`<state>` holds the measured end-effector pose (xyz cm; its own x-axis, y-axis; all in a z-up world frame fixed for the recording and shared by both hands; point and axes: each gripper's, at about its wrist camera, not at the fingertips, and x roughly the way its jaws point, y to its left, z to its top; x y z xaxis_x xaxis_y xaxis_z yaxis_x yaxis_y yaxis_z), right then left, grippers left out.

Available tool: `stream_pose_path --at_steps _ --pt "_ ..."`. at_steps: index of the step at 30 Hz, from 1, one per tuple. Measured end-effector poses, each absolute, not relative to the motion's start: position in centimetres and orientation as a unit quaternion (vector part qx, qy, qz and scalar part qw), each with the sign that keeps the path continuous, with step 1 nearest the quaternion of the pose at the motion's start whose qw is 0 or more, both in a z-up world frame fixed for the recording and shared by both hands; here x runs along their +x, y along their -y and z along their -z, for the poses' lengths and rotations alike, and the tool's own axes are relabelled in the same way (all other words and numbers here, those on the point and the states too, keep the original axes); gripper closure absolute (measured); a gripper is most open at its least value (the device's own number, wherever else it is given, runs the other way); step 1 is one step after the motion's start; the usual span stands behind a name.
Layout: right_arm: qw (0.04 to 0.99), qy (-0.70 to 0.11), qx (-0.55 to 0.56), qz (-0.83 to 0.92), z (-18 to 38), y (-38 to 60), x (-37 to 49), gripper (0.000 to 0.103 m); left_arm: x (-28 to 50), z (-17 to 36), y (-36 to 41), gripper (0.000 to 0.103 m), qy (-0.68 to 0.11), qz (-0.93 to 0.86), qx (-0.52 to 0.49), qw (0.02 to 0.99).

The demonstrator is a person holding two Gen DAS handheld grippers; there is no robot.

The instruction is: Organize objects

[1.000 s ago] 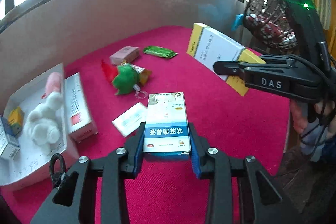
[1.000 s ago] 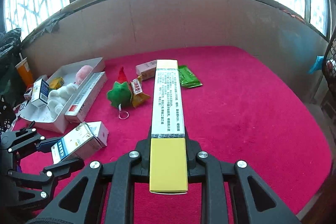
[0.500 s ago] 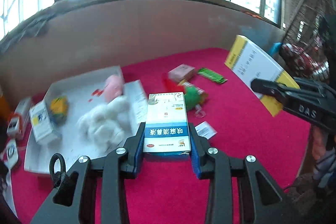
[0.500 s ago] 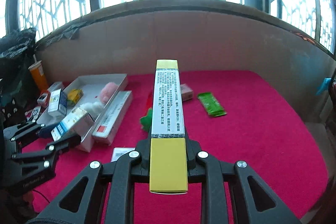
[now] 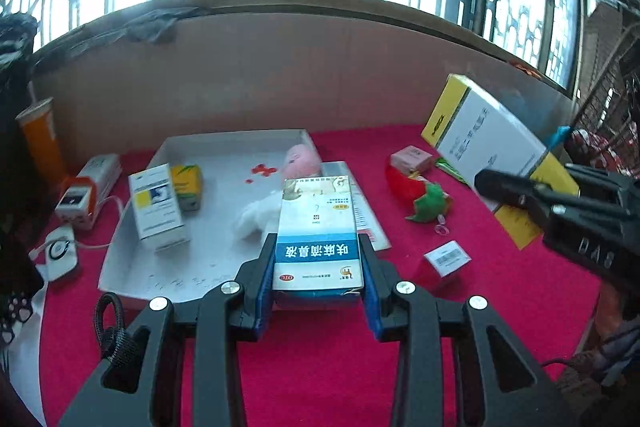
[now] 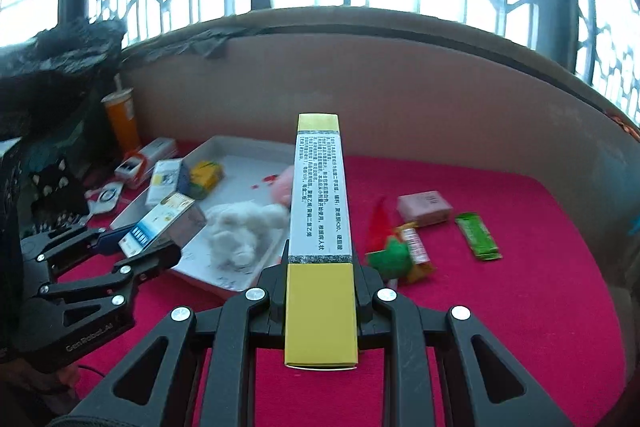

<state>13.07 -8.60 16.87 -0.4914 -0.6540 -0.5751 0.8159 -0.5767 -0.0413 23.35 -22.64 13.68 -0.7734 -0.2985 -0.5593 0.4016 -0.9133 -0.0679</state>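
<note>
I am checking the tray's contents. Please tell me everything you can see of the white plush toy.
The white plush toy is a soft, fluffy, fur-like figure with rounded lobes like limbs. It lies flat inside the white tray, toward the tray's right side, beside a pink plush. The held boxes hide part of it in both views, so its head and face cannot be told. Neither gripper touches it.
</note>
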Motion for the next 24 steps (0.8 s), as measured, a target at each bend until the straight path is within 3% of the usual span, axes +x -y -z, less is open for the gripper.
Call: stream_pose_path --at_steps 7,24 --pt "0.465 -0.172 0.228 0.838 -18.9 12.5 15.9 0.081 27.0 -15.0 26.1 0.068 -0.116 0.934 0.249 0.229" --pt "0.537 -0.234 0.214 0.782 -17.4 22.5 23.7 0.081 35.3 -12.6 33.4 0.068 -0.198 0.897 0.228 0.322"
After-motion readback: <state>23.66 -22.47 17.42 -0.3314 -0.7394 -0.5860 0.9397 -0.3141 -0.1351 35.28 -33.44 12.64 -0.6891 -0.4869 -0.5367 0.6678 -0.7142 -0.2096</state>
